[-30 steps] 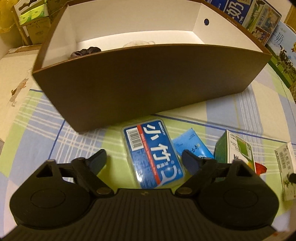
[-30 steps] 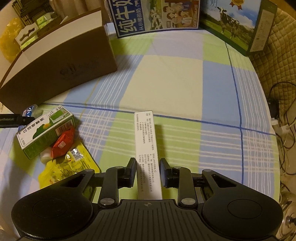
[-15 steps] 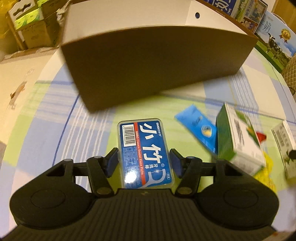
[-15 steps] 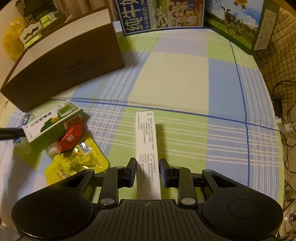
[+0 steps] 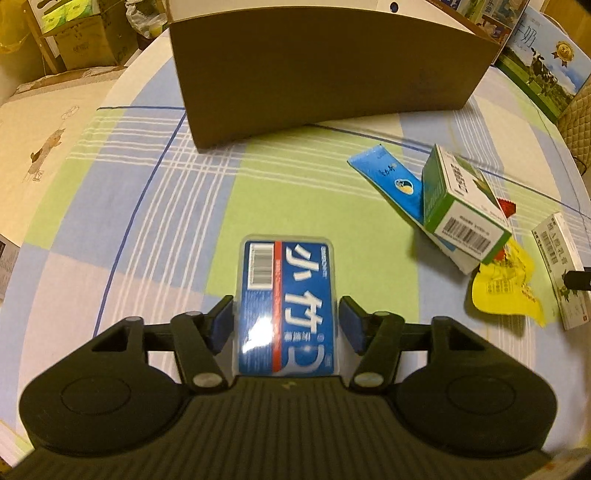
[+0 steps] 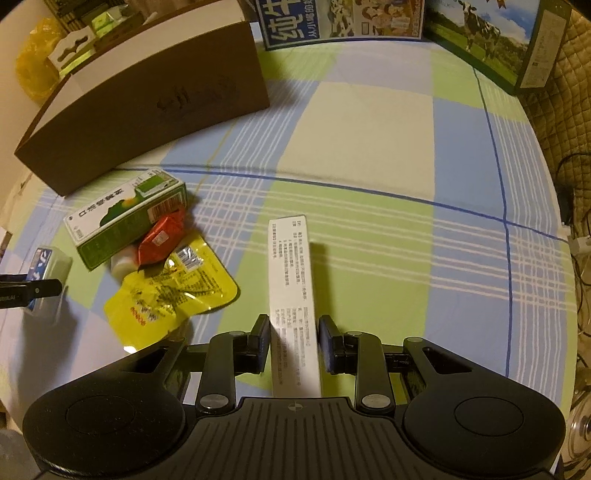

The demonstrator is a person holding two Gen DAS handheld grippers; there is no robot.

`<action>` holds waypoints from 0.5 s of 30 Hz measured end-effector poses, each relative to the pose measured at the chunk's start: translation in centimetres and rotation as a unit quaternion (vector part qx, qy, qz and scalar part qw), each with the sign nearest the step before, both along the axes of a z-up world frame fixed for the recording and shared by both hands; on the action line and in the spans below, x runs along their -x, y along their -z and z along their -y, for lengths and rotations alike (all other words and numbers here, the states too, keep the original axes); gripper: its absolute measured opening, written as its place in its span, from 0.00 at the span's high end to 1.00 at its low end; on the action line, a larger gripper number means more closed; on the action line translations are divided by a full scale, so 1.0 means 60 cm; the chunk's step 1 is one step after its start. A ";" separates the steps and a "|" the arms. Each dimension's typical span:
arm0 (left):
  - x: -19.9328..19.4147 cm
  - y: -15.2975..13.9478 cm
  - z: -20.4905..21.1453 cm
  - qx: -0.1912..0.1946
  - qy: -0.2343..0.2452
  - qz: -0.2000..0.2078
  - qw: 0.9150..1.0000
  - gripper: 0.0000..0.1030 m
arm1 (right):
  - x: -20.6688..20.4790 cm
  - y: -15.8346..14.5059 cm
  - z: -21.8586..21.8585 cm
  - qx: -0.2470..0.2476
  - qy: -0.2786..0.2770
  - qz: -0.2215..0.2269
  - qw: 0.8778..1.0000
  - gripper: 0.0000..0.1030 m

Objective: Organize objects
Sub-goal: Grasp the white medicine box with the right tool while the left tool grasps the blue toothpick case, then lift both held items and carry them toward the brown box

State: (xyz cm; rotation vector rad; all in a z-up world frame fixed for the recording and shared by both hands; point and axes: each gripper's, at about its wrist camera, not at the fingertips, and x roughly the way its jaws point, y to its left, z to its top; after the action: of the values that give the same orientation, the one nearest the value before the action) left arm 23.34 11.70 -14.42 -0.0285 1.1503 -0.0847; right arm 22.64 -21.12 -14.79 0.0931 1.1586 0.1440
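My left gripper [image 5: 286, 325] is shut on a blue dental-floss case [image 5: 288, 295], held just above the checked cloth; the case [image 6: 48, 266] also shows at the left edge of the right wrist view, casting a shadow. My right gripper [image 6: 294, 343] is shut on a long white carton [image 6: 291, 280], which points forward and is slightly raised. The brown cardboard box [image 5: 325, 66] stands ahead of the left gripper, its inside hidden. A green carton [image 5: 461, 206], a blue sachet [image 5: 388, 177], a yellow pouch [image 6: 173, 295] and a red packet [image 6: 162, 240] lie between the two grippers.
Milk cartons [image 6: 340, 18] and a cow-print carton [image 6: 491, 40] stand along the far edge of the table. Cardboard boxes [image 5: 85, 44] sit off the table to the left. Cables [image 6: 576, 229] hang past the right edge.
My left gripper went from open to shut on the floss case and drew back from the brown box with it. The right gripper kept its hold on the white carton, shifting slightly.
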 end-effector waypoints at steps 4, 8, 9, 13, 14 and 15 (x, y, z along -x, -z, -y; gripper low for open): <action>-0.013 0.005 0.010 -0.003 -0.004 0.002 1.000 0.36 | -0.013 0.010 -0.009 0.015 -0.005 0.002 1.000 0.76; -0.017 0.009 0.015 -0.013 0.001 0.006 1.000 0.36 | -0.025 0.022 -0.012 0.024 -0.003 0.003 1.000 0.76; -0.018 0.010 0.016 -0.014 0.002 0.006 1.000 0.37 | -0.027 0.024 -0.012 0.024 -0.002 0.004 1.000 0.76; -0.016 0.010 0.017 -0.030 0.009 0.013 0.999 0.46 | -0.035 0.029 -0.018 0.032 -0.002 0.011 0.999 0.76; -0.015 0.010 0.018 -0.038 0.013 0.015 0.999 0.49 | -0.036 0.029 -0.020 0.034 -0.004 0.011 0.999 0.76; -0.015 0.010 0.018 -0.039 0.014 0.015 0.999 0.49 | -0.037 0.029 -0.022 0.037 -0.005 0.011 0.999 0.76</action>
State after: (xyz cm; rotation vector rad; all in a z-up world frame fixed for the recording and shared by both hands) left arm 24.23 10.62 -15.02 0.0576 1.1240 -0.0652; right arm 24.89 -19.81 -16.56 0.0204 1.1413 0.1115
